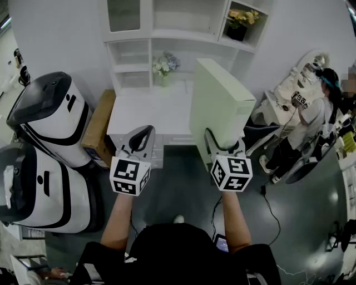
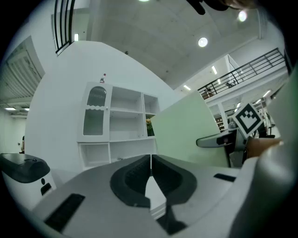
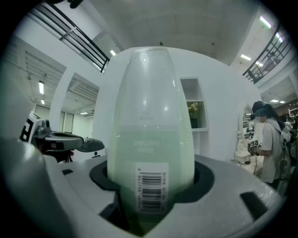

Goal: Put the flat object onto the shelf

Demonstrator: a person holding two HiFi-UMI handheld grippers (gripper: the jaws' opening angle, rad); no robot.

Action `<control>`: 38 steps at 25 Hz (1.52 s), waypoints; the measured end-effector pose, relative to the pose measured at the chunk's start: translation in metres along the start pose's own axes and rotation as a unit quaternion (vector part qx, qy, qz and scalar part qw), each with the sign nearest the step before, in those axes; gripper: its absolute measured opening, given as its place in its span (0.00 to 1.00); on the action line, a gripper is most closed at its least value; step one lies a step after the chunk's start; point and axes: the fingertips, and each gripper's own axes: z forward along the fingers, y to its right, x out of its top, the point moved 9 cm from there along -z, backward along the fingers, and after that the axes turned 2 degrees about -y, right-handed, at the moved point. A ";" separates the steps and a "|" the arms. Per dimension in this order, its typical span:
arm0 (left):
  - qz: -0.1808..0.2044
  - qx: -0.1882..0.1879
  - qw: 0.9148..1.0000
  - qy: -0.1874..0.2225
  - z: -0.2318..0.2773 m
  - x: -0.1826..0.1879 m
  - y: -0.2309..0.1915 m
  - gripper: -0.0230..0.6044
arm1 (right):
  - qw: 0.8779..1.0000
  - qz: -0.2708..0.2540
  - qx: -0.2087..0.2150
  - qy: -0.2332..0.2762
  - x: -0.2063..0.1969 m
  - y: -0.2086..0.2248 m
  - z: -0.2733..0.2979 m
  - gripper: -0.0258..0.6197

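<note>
The flat object (image 1: 219, 106), a pale green panel, is pinched at its lower edge between the jaws of the right tool (image 1: 225, 146). It is held upright, rising straight ahead of that tool. A barcode label (image 3: 152, 185) is seen on the panel just above the jaws. The left tool (image 2: 150, 179), level with the right one and beside it, is pressed together with nothing in it. The shelf (image 1: 167, 47), white, stands beyond both tools.

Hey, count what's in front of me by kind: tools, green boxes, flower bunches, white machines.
Tools: 2, left tool and right tool
Green box: 1
Flower bunches: 2
White machines: 2
Total: 7
</note>
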 end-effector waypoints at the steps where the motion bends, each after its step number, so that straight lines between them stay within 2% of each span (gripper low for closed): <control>1: 0.000 0.001 1.000 0.000 0.002 0.000 0.000 0.05 | 1.000 0.003 0.000 0.000 -0.001 0.002 0.001 0.48; 28: -0.005 0.011 1.000 -0.022 0.062 -0.014 0.062 0.05 | 0.999 0.016 0.050 -0.005 -0.023 0.073 0.017 0.50; 38: -0.010 0.029 0.999 -0.026 0.073 -0.014 0.061 0.05 | 0.998 0.018 0.060 -0.014 -0.028 0.081 0.032 0.50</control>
